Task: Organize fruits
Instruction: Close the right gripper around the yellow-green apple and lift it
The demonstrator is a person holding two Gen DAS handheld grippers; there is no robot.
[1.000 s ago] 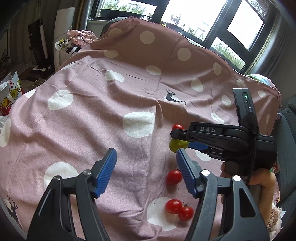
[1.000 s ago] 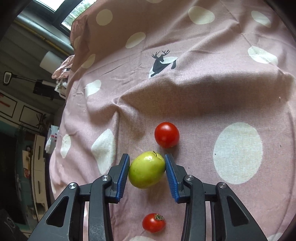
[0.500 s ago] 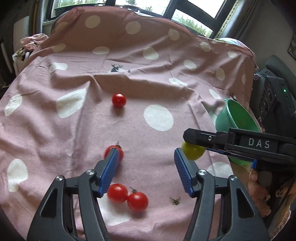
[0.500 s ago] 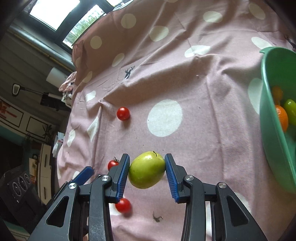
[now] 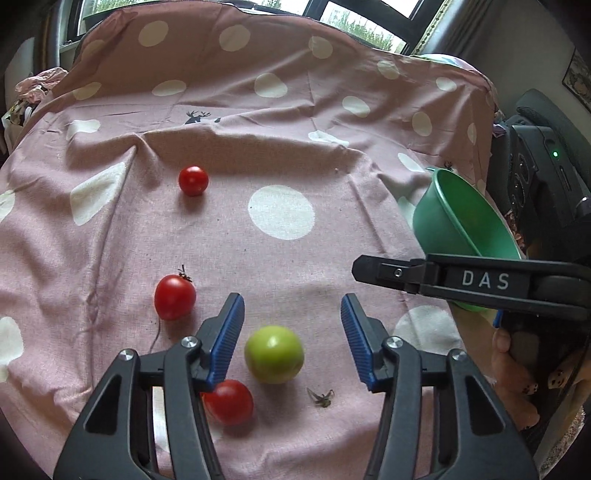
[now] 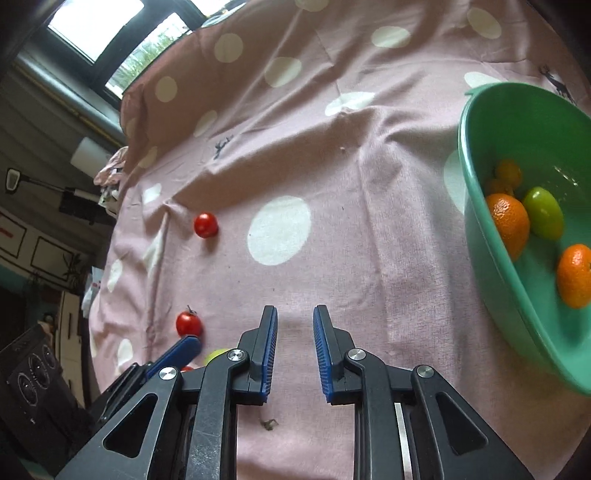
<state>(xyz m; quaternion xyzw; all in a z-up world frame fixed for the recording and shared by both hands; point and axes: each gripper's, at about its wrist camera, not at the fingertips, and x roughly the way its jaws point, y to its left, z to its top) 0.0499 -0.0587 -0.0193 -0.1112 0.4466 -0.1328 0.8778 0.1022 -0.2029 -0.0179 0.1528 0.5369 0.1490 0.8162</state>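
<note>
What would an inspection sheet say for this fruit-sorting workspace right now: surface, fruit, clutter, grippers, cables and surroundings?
Surface: pink spotted cloth, wrinkled.
Job's things: green fruit and three tomatoes lie on the cloth; green bowl holds oranges and a second green fruit.
Clutter: loose stem on the cloth.
Grippers: left gripper jaws closing, with the green fruit between them but not yet touched; right gripper empty, jaws drawn close together.
Cables: nothing seen.
Surroundings: windows behind the cloth; a hand holds the right gripper.
</note>
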